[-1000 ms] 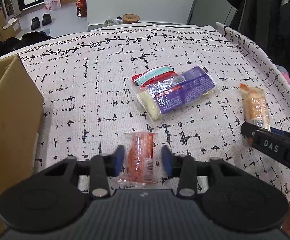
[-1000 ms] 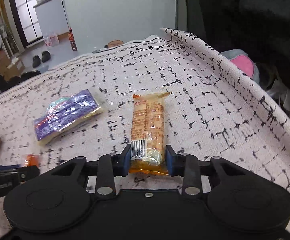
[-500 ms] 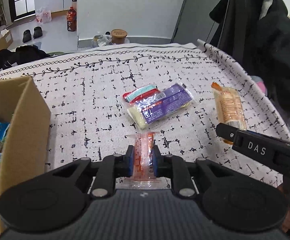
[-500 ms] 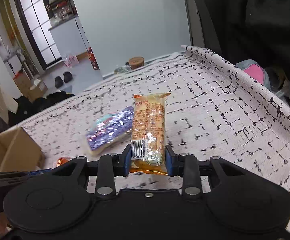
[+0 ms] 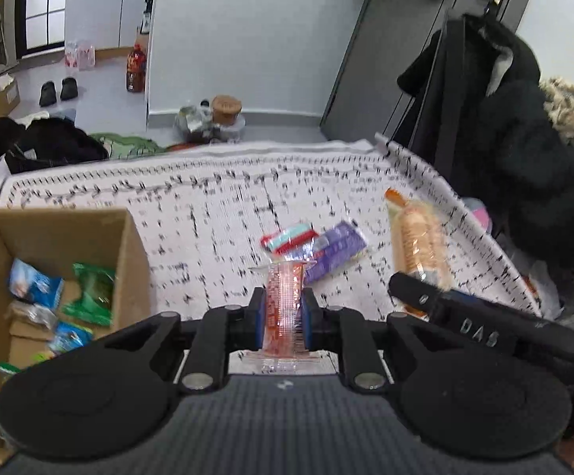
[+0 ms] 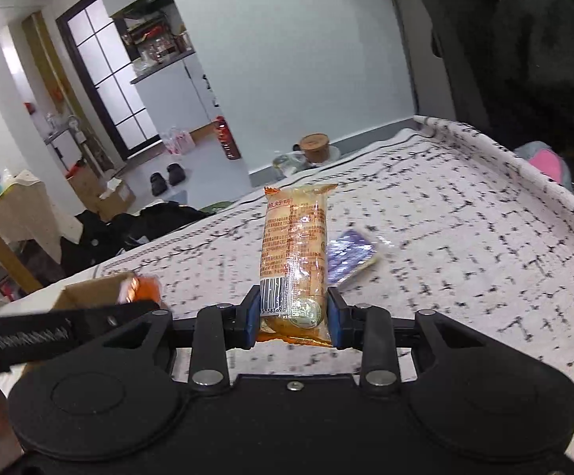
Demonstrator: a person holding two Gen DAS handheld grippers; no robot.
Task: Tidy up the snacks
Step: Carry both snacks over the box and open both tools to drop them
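Above the patterned tablecloth (image 5: 215, 213), the left gripper (image 5: 283, 312) has its fingers closed tight on a thin red packet (image 5: 284, 301), and the right gripper (image 6: 291, 314) is clamped on the near end of an orange biscuit pack (image 6: 294, 253), both lifted off the cloth. Only the left view looks into the cardboard box (image 5: 128, 261) at the near left, where blue and green snack bags (image 5: 89, 293) lie, and shows a red-and-teal packet (image 5: 288, 237) touching the purple packet (image 5: 336, 251). The right view shows just a corner of the box (image 6: 93, 291) and the purple packet (image 6: 350, 255) far right of the biscuits.
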